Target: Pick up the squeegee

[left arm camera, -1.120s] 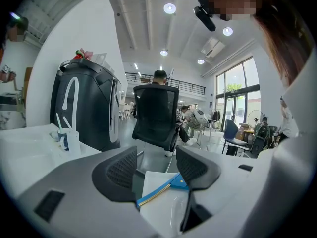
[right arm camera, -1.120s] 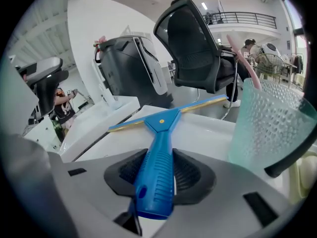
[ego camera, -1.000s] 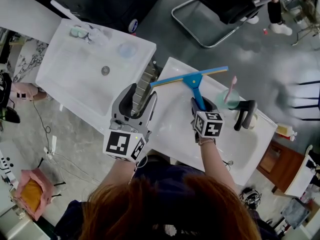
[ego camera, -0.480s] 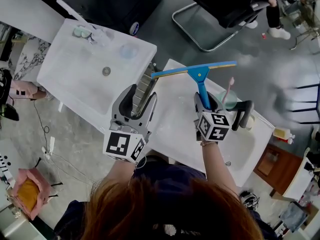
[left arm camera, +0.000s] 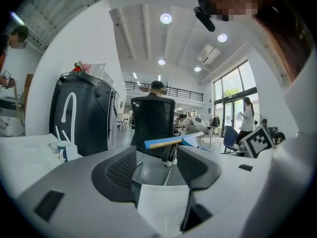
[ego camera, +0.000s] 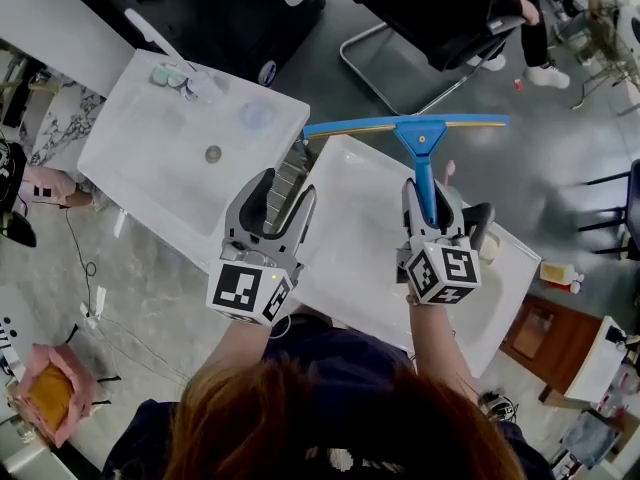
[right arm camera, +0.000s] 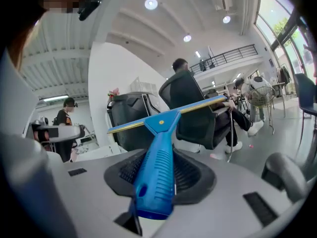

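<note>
R claw (ego camera: pixel 428 198) is pinching the blue squeegee (ego camera: pixel 420 143) by the lower part of its handle. In the right gripper view both ribbed pads press the handle sides, w/ the butt end sitting back toward the claw's body. That low grip leaves the whole T-head free out front. The blade lies crosswise to the handle, roughly level, blue w/ a yellow strip along its edge.

From the head view, the squeegee looks to be held up off the white tabletop (ego camera: pixel 350 238); its blade reaches past the far edge toward the black office chair (ego camera: pixel 440 18). The right gripper view backs this: only room and chair show behind the blade, no surface under it. So the pick-up reads as done, or nearly.

L claw (ego camera: pixel 283 193) is spread, w/ nothing btwn its pads; the left gripper view shows only floor and the chair through the gap. You hold it over the seam btwn this tabletop and the second tabletop (ego camera: pixel 150 158) to your left, probably parked so it stays clear of the blade's end, which is near it but not touching.
</note>
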`<state>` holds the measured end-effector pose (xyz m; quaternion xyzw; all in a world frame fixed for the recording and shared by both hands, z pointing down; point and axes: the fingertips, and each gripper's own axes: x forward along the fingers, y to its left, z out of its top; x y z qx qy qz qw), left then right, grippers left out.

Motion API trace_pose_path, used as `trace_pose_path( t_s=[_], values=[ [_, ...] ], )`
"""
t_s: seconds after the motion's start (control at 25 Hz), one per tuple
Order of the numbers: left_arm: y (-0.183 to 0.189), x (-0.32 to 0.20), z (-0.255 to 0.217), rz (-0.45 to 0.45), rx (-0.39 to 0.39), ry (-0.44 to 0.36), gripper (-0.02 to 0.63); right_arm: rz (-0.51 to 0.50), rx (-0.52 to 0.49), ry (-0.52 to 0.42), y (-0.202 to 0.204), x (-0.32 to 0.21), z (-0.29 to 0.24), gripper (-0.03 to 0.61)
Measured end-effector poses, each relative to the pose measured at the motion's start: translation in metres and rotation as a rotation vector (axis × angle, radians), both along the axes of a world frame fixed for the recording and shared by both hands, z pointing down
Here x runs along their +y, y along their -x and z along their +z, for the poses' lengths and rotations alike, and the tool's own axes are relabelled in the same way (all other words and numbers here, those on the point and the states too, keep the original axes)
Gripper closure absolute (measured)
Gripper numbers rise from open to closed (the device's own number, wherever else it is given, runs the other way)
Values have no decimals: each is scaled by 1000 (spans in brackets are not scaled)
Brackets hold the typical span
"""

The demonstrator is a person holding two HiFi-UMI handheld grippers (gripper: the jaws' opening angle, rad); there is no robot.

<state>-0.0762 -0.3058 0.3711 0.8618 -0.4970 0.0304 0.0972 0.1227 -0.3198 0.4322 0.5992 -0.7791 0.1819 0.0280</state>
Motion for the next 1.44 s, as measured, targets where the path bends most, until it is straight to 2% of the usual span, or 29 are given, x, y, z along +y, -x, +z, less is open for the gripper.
trace_pose_path(
  t_s=[0.2, 0.48, 0.8, 1.44],
  values=[
    [-9, 4, -14, 11, 6, -26, 367, 21, -7, -118, -9, 11, -49, 419],
    [-16, 5, -32, 22, 7, -67, 367, 25, 64, -259, -19, 30, -99, 420],
    [-21, 7, -41, 25, 5, -84, 367, 52, 54, -291, -30, 40, -119, 420],
    [-27, 13, -51, 28, 13, -107, 367, 42, 65, -316, -28, 53, -134, 420]
  ],
)
